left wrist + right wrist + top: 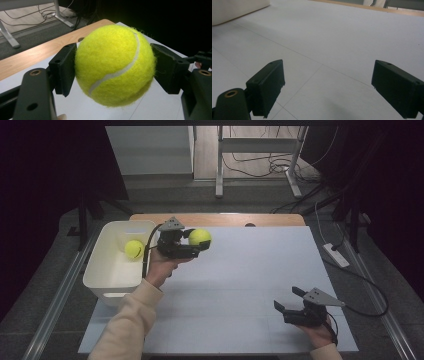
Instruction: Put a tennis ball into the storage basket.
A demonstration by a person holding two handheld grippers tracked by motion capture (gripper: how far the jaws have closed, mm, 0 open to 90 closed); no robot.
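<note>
My left gripper (196,246) has its jaws closed on a yellow tennis ball (199,237), one black pad pressed against each side of it, and the ball hangs clear above the table (250,270) with nothing under it but the pale sheet. In the left gripper view the same ball (115,65) bulges out between my two jaws, its white seam curving down across the front, and the wooden edge of the table runs behind it. In the high view I hold it near the far left corner of the table, just beside the white bin (107,270), which stands at the table's left edge. A second tennis ball (133,249) lies inside that bin, toward its far end, apart from the one I grip. My right gripper (290,301) sits low over the near right part of the table, well apart from the ball and the bin, and its jaws stand wide open with nothing between them. In the right gripper view those two jaws frame only bare table surface with thin seam lines crossing it.
</note>
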